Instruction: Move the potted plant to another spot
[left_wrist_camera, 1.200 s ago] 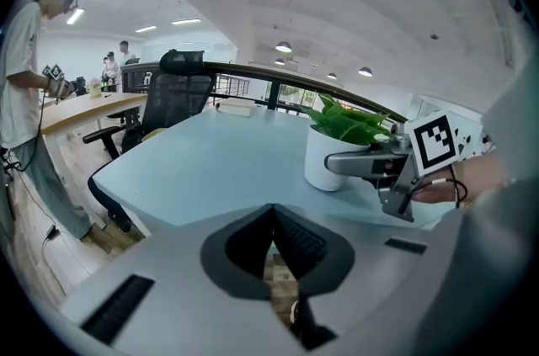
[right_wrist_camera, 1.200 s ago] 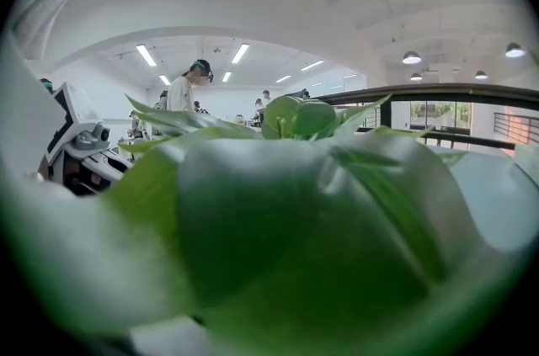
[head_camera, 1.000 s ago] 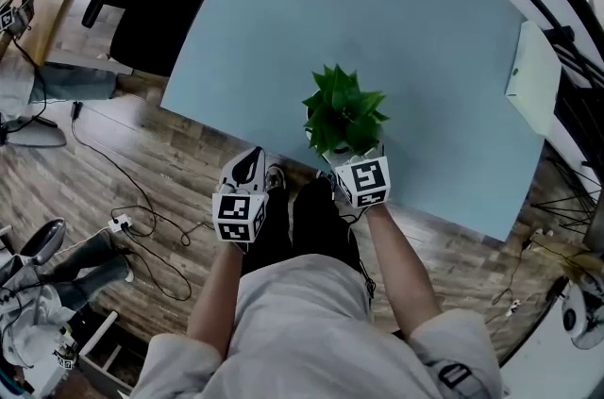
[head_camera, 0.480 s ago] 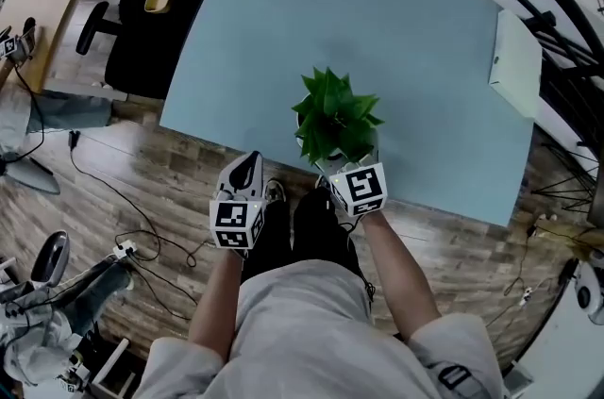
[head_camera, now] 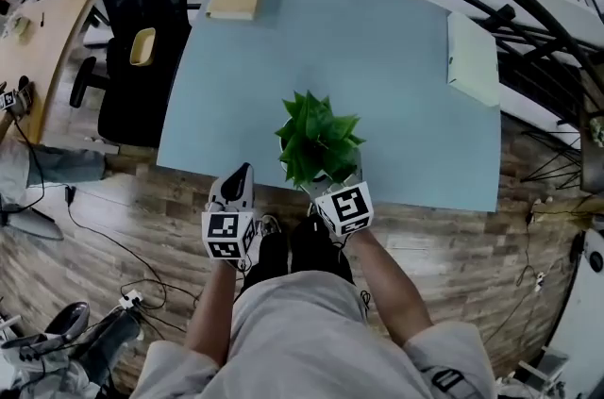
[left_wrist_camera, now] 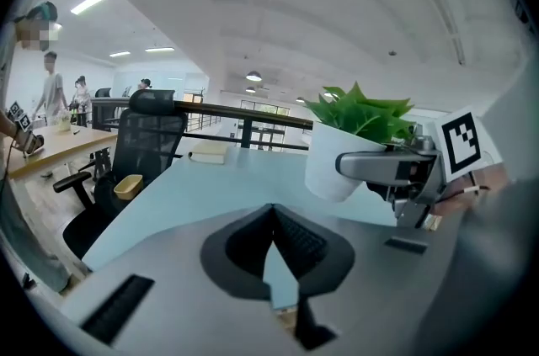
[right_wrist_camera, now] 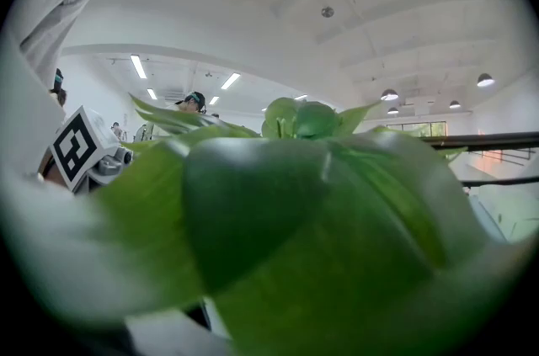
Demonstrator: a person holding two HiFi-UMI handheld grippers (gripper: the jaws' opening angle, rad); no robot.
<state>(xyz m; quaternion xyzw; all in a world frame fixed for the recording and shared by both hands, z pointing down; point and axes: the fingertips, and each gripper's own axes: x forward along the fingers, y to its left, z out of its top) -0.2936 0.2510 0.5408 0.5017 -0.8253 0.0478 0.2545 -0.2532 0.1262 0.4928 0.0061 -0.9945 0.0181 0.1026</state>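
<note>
Blue table point(head_camera: 396, 86), one potted plant point(head_camera: 316, 142)

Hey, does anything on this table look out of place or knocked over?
Nothing is spilled, tipped or broken. The only thing worth noting is that the green plant in a white pot is close to the near edge of the light blue table.

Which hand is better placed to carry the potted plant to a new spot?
Right: the right tongs grip the potted plant by its pot; the left tongs are shut, empty, beside it.
</note>
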